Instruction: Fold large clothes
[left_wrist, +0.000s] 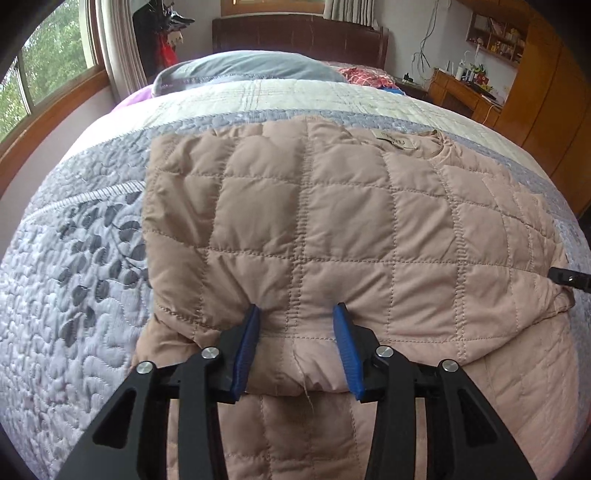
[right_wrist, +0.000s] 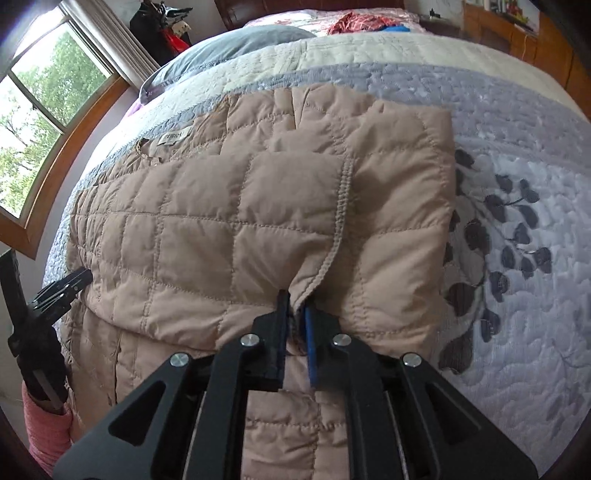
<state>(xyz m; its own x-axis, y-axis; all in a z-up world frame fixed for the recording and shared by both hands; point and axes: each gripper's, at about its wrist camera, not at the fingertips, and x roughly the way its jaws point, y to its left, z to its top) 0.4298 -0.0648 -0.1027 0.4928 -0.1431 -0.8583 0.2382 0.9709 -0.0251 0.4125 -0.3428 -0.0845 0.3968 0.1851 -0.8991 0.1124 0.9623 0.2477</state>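
A tan quilted jacket (left_wrist: 332, 221) lies folded over on the bed, its collar label at the far side; it also shows in the right wrist view (right_wrist: 229, 221). My left gripper (left_wrist: 297, 314) is open, its blue pads on either side of the near folded edge at the jacket's left part. My right gripper (right_wrist: 295, 306) is shut on the jacket's stitched hem at the near edge of the fold. The left gripper shows at the left of the right wrist view (right_wrist: 70, 284), and a tip of the right gripper shows at the right of the left wrist view (left_wrist: 565, 277).
The jacket lies on a grey and cream quilted bedspread (left_wrist: 74, 295) with dark leaf patterns. A grey pillow (left_wrist: 243, 66) and red clothes (left_wrist: 365, 75) lie near the dark headboard. A window (left_wrist: 40, 74) is on the left, wooden furniture (left_wrist: 480, 96) on the right.
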